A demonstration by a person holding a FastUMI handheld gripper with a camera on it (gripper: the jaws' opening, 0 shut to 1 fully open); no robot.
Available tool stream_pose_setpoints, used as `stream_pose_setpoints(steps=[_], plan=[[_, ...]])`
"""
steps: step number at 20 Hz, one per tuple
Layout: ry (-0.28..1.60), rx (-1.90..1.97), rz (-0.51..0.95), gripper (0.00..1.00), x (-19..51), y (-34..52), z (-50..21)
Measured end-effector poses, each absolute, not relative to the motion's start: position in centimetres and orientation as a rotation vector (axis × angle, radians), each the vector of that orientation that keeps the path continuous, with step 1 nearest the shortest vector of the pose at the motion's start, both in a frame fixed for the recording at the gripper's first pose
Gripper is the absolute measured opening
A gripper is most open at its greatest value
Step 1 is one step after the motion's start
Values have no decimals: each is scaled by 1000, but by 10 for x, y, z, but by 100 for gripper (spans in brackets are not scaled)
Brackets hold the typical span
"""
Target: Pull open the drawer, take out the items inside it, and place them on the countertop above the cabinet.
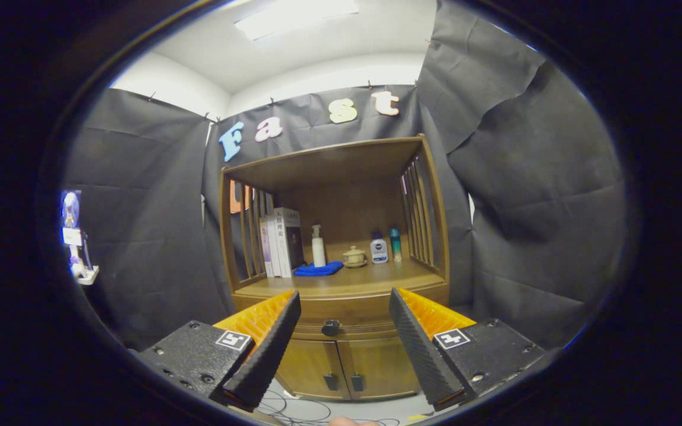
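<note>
Gripper view: gripper (344,299) open before closed drawer (341,327).

Wooden countertop (341,288), standing books (282,241), blue cloth (318,269), pump bottle (318,245), lidded cup (354,257), two small bottles (379,248)

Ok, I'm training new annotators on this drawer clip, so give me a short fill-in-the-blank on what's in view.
1. The gripper fingers are ___, holding nothing.
2. The drawer knob, seen between the fingers, sits on a drawer that is still ___.
3. The blue cloth lies right in front of the white ___ bottle.
4. The books stand ___ on the countertop.

Missing words: open; closed; pump; upright
</note>
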State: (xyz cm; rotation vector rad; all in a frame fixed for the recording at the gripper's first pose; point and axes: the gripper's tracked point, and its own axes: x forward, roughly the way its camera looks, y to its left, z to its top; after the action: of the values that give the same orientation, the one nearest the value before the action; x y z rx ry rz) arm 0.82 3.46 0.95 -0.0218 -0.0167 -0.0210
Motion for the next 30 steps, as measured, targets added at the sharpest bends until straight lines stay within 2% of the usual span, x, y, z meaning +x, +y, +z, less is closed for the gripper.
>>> stream_pose_setpoints(steps=[12,25,30], plan=[[62,-16,-41,97,79,44,-39],[253,-19,-63,97,192,55,-146],[287,-27,-93,83,226,48,-168]])
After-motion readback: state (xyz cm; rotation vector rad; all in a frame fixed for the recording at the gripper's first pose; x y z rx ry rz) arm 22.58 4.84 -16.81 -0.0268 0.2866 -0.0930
